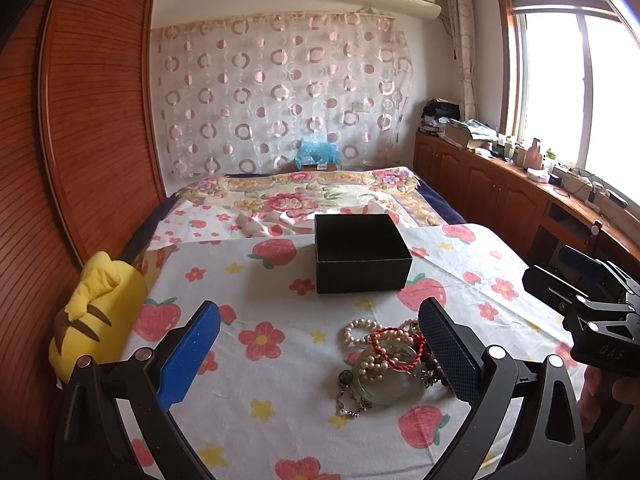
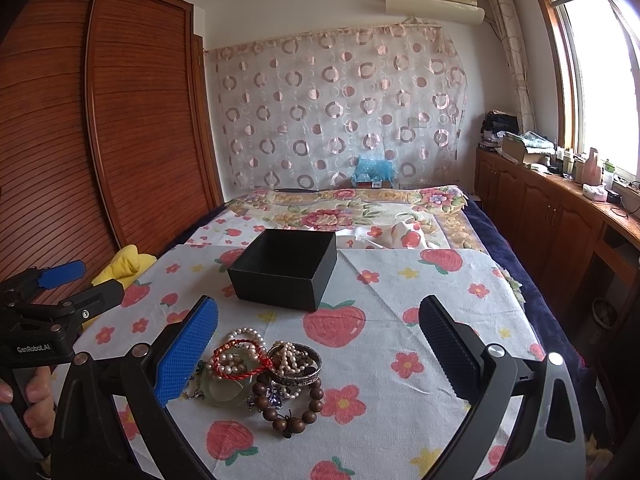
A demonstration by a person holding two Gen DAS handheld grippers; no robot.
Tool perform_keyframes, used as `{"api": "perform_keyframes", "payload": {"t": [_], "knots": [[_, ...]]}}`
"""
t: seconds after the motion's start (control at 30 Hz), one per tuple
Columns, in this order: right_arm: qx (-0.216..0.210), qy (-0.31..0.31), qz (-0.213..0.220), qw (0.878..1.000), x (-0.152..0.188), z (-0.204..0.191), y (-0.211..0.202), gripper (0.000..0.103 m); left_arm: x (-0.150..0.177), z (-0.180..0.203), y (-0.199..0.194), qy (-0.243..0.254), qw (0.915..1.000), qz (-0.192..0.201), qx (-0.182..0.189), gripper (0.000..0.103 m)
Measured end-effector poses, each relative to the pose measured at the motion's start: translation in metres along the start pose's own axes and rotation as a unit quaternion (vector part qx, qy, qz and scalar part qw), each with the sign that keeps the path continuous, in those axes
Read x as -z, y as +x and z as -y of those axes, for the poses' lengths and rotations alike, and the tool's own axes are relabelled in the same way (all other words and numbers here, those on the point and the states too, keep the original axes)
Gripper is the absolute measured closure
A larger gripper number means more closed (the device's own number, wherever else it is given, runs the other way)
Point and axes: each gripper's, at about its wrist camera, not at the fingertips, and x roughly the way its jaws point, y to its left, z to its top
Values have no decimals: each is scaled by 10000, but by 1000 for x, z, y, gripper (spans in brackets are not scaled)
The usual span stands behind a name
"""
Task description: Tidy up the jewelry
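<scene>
Jewelry pile (image 2: 260, 376) sits in a tangle on the near part of the strawberry-print sheet (image 2: 400, 280), with the empty black box (image 2: 286, 268) just beyond it, lid off, so pieces can drop straight in

Left gripper (image 1: 320, 352) and right gripper (image 2: 318, 352) both gape wide, holding nothing, flanking the heap, probably lining up for a first pick from the beads and jade bangle (image 2: 224, 390)

**Jewelry heap before the box, on the bed**

On the bedsheet (image 2: 400, 280), the jewelry pile (image 2: 260, 372) lies just inside the right gripper's (image 2: 318, 356) left finger (image 2: 188, 352). From the left gripper (image 1: 320, 356), it touches the right finger (image 1: 448, 348). The box (image 2: 284, 268) stands beyond the fingertips, apart from the pile.
</scene>
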Motion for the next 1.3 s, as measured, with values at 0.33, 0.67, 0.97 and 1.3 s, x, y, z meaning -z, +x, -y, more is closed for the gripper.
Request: {"api": "perform_keyframes", "payload": {"t": [0.33, 0.67, 0.97, 1.3], "knots": [[1, 13, 18, 10000, 1, 0, -1, 2, 1, 0, 0, 4, 10000, 7, -4, 7], [-2, 24, 39, 10000, 0, 1, -2, 2, -1, -1, 0, 10, 10000, 12, 2, 7], [-12, -5, 79, 10000, -4, -11, -3, 2, -6, 1, 0, 12, 10000, 28, 19, 7], [-6, -6, 89, 10000, -4, -11, -2, 2, -6, 1, 0, 9, 10000, 31, 17, 7]]}}
